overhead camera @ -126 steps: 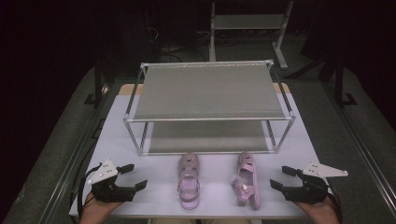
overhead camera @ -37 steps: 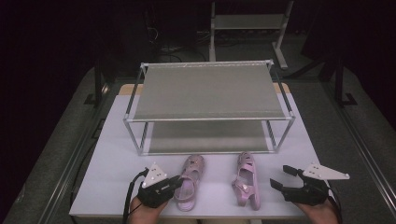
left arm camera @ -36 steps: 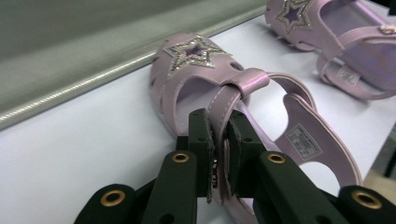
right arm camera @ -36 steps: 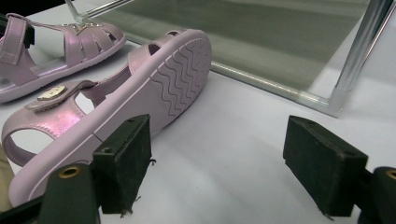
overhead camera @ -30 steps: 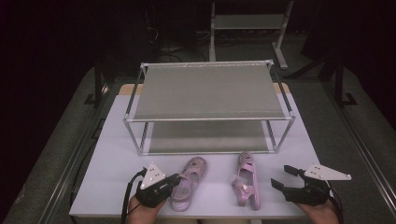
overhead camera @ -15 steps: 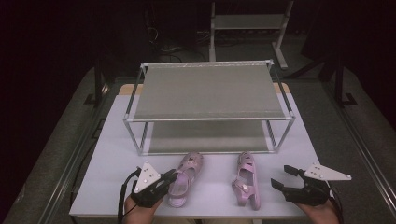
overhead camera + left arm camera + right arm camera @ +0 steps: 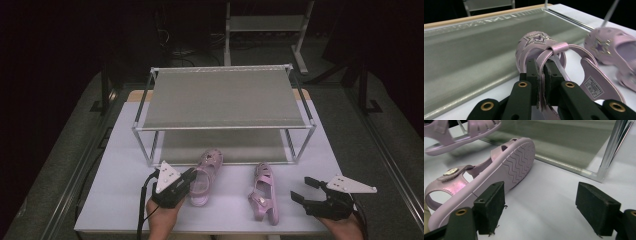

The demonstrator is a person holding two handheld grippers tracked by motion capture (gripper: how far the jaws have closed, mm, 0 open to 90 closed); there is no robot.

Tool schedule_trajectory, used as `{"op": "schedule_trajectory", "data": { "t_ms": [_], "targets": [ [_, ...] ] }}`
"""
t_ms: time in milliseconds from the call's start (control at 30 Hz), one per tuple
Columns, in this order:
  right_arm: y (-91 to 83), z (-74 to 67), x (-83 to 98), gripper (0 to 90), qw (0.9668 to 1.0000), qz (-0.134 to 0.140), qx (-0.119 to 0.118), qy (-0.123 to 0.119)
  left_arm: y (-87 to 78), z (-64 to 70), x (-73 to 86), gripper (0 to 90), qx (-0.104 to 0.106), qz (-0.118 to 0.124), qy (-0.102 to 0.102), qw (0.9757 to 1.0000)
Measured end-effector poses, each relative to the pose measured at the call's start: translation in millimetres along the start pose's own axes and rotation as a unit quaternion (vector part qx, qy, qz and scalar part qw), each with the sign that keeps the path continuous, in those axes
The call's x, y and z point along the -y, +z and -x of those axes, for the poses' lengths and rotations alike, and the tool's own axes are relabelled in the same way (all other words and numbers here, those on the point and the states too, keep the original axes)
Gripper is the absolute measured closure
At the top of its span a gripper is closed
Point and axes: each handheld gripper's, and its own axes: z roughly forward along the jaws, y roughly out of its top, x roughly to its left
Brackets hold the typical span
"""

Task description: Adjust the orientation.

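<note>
- Fingers of the left gripper [image 7: 541, 82] were clenched on the heel strap of the left sandal [image 7: 204, 176]; in the left gripper view the black pads pinched only that thin pink band.
- Fingers of the right gripper [image 7: 306, 191] stood released and wide apart, nothing between them, just at 3 o'clock of the right sandal [image 7: 263, 191].
- Left sandal sat at about 7 o'clock on the table [image 7: 120, 165], toe aimed at 1 o'clock toward the rack [image 7: 222, 97], its toe apparently raised off the surface.
- Risk, as I judged it: a strap that narrow could slip out of the pads, or let the sandal swing and twist, since the sole's weight hung ahead of the grip.
- Right sandal lay on its side near 5 o'clock, sole facing the right gripper [image 7: 541, 202]; a swinging left sandal could knock it.
- Lower shelf [image 7: 220, 147] lay just beyond both sandals at 12 o'clock; the gap beneath the top shelf looked low, so a tilted sandal might catch the front rail or a post.
- Top shelf was bare, farther back at 12 o'clock.
</note>
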Motion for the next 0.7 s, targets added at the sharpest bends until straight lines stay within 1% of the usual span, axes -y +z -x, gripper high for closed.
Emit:
{"op": "schedule_trajectory", "data": {
  "t_ms": [33,100,133,167,200,333,367,467,600,633,667,700],
  "targets": [
    [0.0,0.0,-0.3,23.0,1.0000,0.000,0.000,0.000,3.7,-0.5,-0.6,84.0,-0.001,0.001,-0.005,1.0000],
    [-0.7,-0.4,-0.6,23.0,1.0000,0.005,0.000,-0.001,10.0,-0.5,-2.6,84.0,-0.008,0.004,-0.005,1.0000],
    [-0.6,-0.2,-0.3,23.0,1.0000,0.004,-0.001,0.000,15.4,-1.8,-5.2,84.0,-0.008,0.006,-0.011,0.9999],
    [-0.6,-0.2,-0.3,23.0,1.0000,0.004,-0.001,0.000,15.4,-1.8,-5.2,84.0,-0.008,0.006,-0.011,0.9999],
    [-0.4,0.8,0.2,23.1,1.0000,0.003,-0.001,0.000,20.3,-3.7,-8.2,84.0,-0.008,0.009,-0.015,0.9998],
    [-1.0,1.7,0.4,23.0,1.0000,0.004,-0.001,0.001,26.4,-5.8,-12.3,84.0,-0.015,0.011,-0.018,0.9997],
    [-1.6,1.8,0.5,23.0,1.0000,0.006,0.000,0.001,29.6,-7.1,-14.6,84.0,-0.019,0.014,-0.024,0.9995],
    [-1.9,2.2,0.5,23.0,1.0000,0.007,0.000,0.002,33.1,-8.6,-16.3,84.0,-0.023,0.016,-0.025,0.9993],
    [-0.8,1.6,-0.3,23.0,1.0000,0.007,-0.002,0.001,42.5,-9.6,-17.9,83.9,-0.037,0.018,-0.025,0.9989],
    [-0.5,1.1,-0.4,23.0,1.0000,0.007,-0.003,0.001,48.7,-9.5,-17.8,84.0,-0.045,0.018,-0.027,0.9984],
    [-0.4,1.0,-0.4,23.0,1.0000,0.007,-0.004,0.000,48.7,-9.5,-17.8,84.0,-0.045,0.018,-0.027,0.9984],
    [-0.4,1.0,-0.4,23.0,1.0000,0.007,-0.004,0.000,51.8,-9.8,-17.7,84.0,-0.050,0.020,-0.027,0.9982]
  ]
}}
